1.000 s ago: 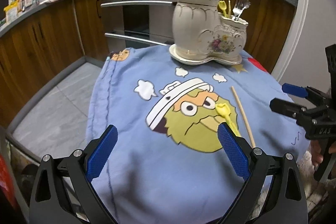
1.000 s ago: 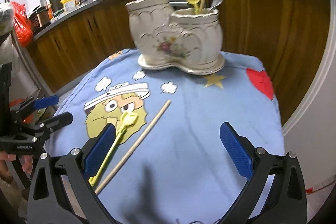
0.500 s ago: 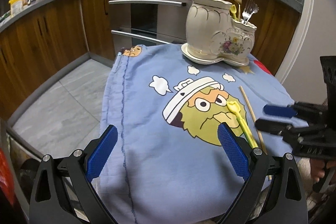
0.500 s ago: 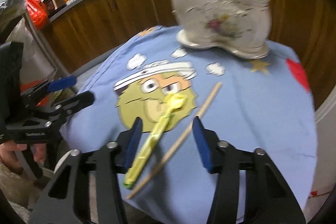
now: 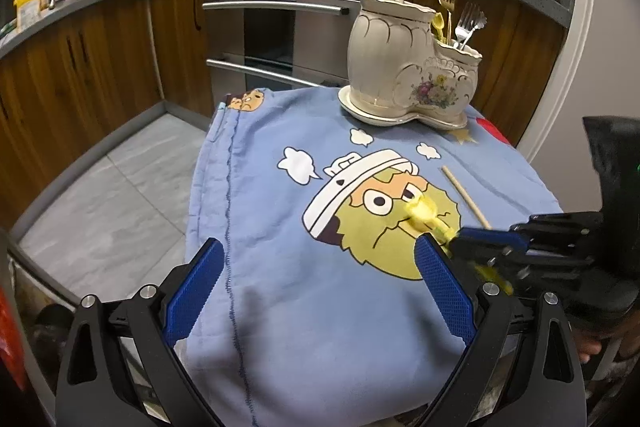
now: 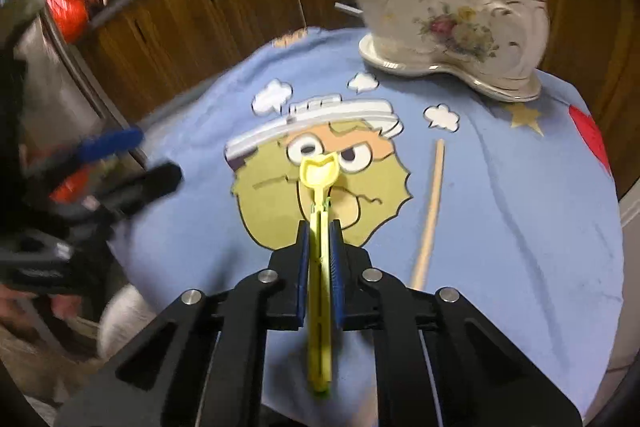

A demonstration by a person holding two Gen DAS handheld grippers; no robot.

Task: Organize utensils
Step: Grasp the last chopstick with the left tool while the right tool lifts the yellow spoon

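Yellow plastic sits pinched between my right jaws [image 6: 319,247]: they are closed on the handle of the small yellow spoon [image 6: 319,187], gripping it about midway along, with its scoop end pointing ahead over the cartoon face and its tail trailing back under the rig. My left jaws [image 5: 320,291] stand wide apart over the near edge of the blue cloth [image 5: 260,187], holding nothing.

Just to the right of the spoon a wooden chopstick [image 6: 430,211] lies loose on the cloth, close but not touching. At the far side of the worktop stands the ceramic holder [image 6: 452,15] on its saucer, with two compartments: the taller one holds chopsticks, the lower one holds forks and another yellow spoon.

I judge the step in hand to be carrying this spoon to the lower compartment. To do it well I should keep the grip firm, since the handle is thin and slick and could pivot. I should lift straight up clear of the cloth so the scoop does not snag, then tip the spoon toward upright before I reach the holder. I should come down from above, beside the forks, and release only once the end is well inside
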